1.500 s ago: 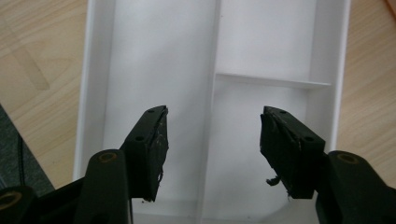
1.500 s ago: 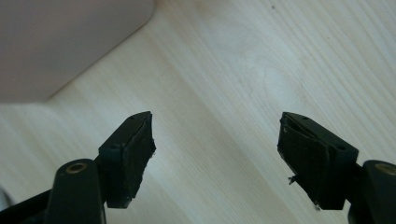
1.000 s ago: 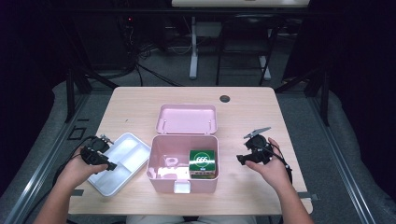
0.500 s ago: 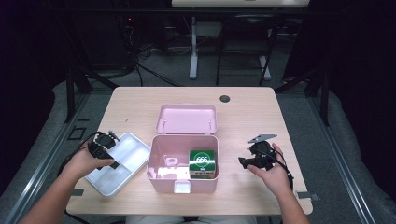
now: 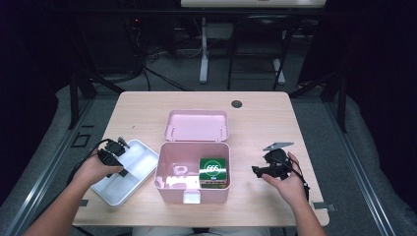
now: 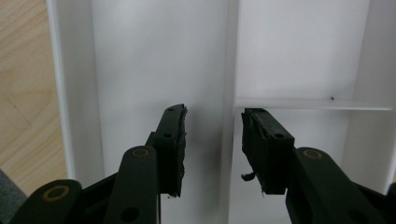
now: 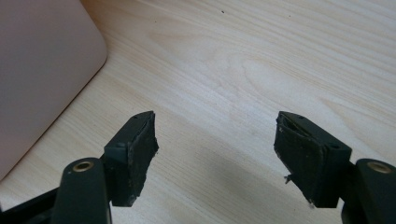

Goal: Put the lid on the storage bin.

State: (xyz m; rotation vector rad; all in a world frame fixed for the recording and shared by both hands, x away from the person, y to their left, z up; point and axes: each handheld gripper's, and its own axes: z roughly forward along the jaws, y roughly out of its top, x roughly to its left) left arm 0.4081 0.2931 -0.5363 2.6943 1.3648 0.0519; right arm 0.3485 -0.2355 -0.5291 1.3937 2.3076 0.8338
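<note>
Inside open pink box (image 5: 169, 167), green packet (image 5: 213, 168); white tray (image 5: 140, 156) alongside.

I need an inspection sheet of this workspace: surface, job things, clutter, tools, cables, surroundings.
Surface: wooden table, with a round dark grommet.
Job things: white tray, divided; pink box open, lid back, green pack inside.
Clutter: nothing seen.
Tools: left tool open, jaws either side of the tray's divider; right tool open over bare table beside the box.
Cables: one loops from the left tool; more on the floor behind.
Surroundings: dark room, grey floor, desk legs behind.
</note>
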